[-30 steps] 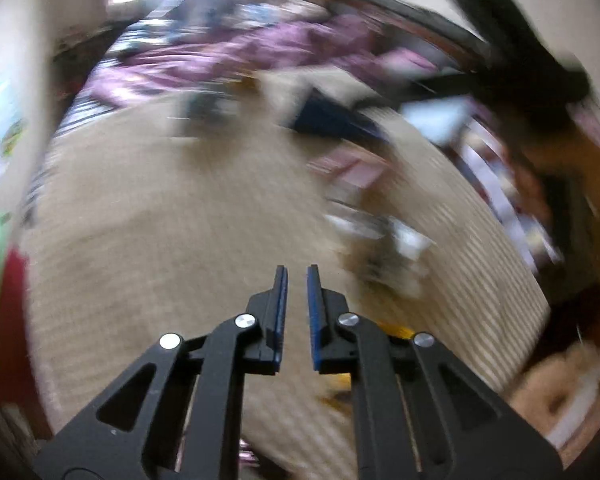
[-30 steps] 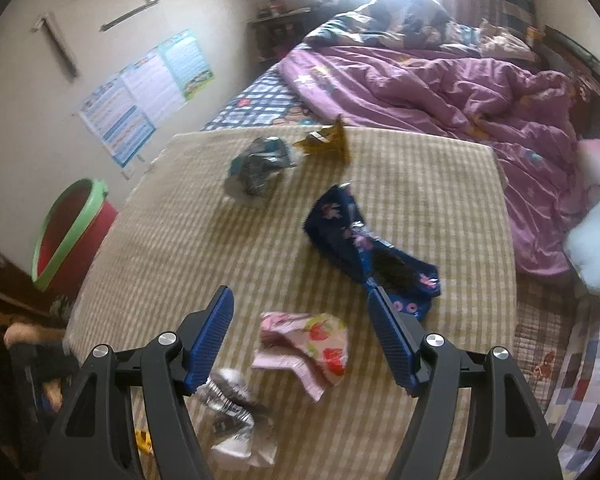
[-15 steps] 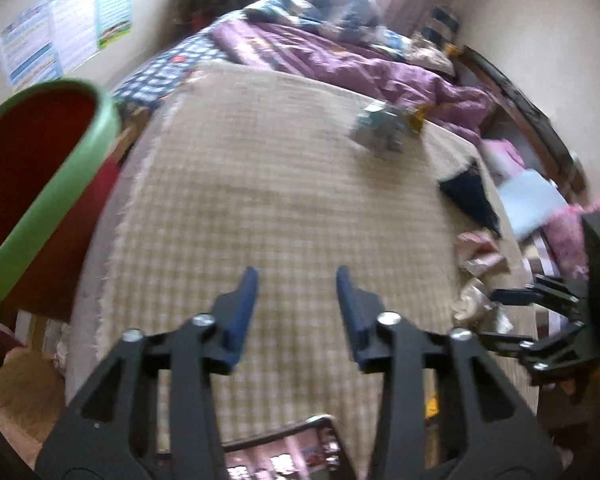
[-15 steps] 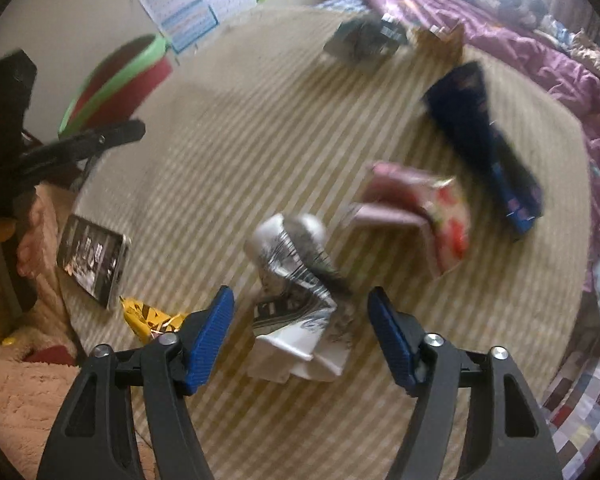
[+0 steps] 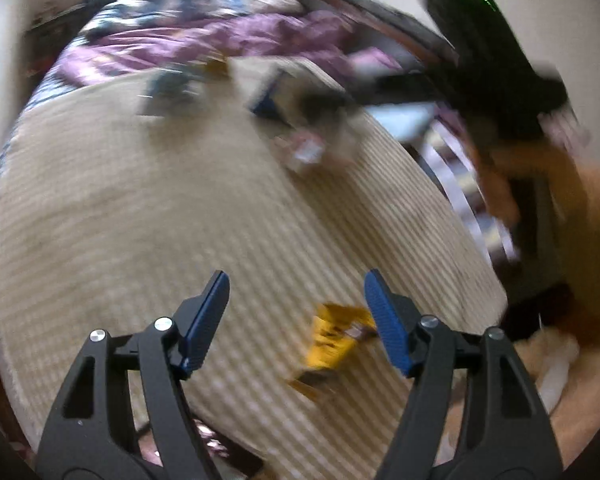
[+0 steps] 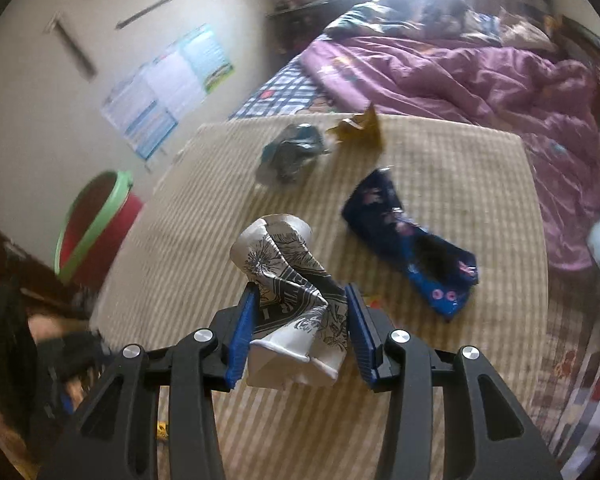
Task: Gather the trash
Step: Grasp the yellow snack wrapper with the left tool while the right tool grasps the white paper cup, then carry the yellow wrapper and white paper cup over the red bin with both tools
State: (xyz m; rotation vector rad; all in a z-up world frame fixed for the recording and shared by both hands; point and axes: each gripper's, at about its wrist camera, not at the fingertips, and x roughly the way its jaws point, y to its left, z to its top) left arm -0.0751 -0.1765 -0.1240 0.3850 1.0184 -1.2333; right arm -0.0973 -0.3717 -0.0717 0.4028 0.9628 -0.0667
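My right gripper (image 6: 300,292) is closing its jaws, and the blue pads touch both sides of a crumpled white paper cup (image 6: 284,264) with black print, held above the beige checked mat (image 6: 479,184). My left gripper (image 5: 296,280) is opening its jaws over the mat's near edge. A yellow wrapper (image 5: 331,340) lies between its fingers, close to the right one and untouched. A dark blue wrapper (image 6: 411,252), a grey-green crumpled wrapper (image 6: 292,152) and a tan wrapper (image 6: 359,128) lie farther out on the mat.
A red bin with a green rim (image 6: 96,224) stands off the mat's left side by the wall. A purple quilt (image 6: 459,76) is heaped on the bed beyond the mat. The left wrist view is blurred; the other gripper's black body (image 5: 499,60) shows at its upper right.
The left jaws went from shut to wide apart, and its view swung toward the bin and back over the yellow wrapper. The right jaws narrowed onto the paper cup.
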